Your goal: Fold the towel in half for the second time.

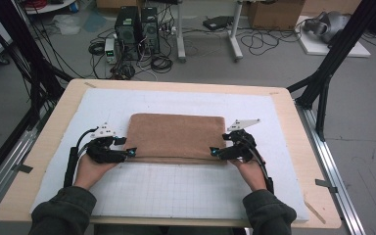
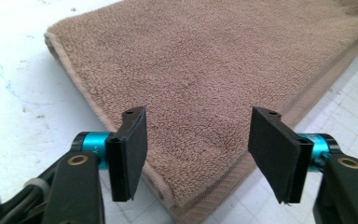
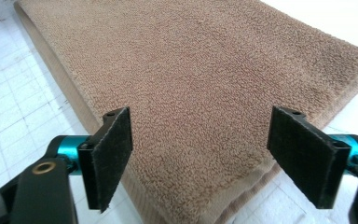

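Sleeved forearms, both claws (image 1: 133,152) (image 1: 214,152) spread at folded brown towel (image 1: 176,135) on white mat (image 1: 186,188), cable-strewn floor (image 1: 274,63) beyond.

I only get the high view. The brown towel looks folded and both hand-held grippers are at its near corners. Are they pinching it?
Observer: No. The left hand-held gripper has its pads wide apart, with the towel corner lying loose between them.
Operator: And the other one?
Observer: The right hand-held gripper is open too, its pads off the cloth.
Operator: Is the fold neat?
Observer: Not quite. By the right corner a lower layer's flat hem peeks out along the near edge.
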`<action>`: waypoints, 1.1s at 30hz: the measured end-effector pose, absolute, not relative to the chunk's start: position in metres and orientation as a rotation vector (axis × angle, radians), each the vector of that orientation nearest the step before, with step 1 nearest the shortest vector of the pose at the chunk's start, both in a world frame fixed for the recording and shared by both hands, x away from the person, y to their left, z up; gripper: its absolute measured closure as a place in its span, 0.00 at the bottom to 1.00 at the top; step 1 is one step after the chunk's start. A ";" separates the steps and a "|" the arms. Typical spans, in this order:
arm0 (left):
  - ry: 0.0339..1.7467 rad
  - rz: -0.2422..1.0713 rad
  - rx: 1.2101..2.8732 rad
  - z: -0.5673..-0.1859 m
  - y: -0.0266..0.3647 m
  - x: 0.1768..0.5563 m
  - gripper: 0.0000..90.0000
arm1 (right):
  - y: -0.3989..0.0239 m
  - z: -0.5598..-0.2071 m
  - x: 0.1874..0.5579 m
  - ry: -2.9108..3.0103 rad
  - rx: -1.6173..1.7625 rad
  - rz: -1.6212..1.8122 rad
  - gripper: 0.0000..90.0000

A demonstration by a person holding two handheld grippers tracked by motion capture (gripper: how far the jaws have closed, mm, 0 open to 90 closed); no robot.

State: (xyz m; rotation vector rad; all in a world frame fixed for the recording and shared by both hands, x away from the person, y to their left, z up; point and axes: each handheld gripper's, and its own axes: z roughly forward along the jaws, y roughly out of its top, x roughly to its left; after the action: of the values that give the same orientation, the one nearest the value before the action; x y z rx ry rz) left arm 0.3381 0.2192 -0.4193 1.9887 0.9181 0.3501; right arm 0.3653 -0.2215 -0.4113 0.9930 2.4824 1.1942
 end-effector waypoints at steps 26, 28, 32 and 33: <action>0.913 0.362 1.959 -0.406 0.231 0.317 0.10 | -0.241 -0.397 0.338 2.395 0.973 1.247 0.14; 0.914 0.357 1.958 -0.407 0.232 0.316 0.10 | -0.243 -0.397 0.335 2.395 0.973 1.256 0.14; 0.919 0.355 1.951 -0.408 0.236 0.311 0.10 | -0.247 -0.397 0.330 2.383 0.971 1.265 0.14; 0.919 0.354 1.950 -0.408 0.236 0.310 0.10 | -0.247 -0.397 0.329 2.386 0.972 1.268 0.14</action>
State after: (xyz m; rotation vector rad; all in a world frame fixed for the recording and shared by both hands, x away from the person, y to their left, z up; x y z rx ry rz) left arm 0.3096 0.2363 -0.4084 1.9499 0.9186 0.3539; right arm 0.3292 -0.2471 -0.3972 0.9715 2.3856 1.2675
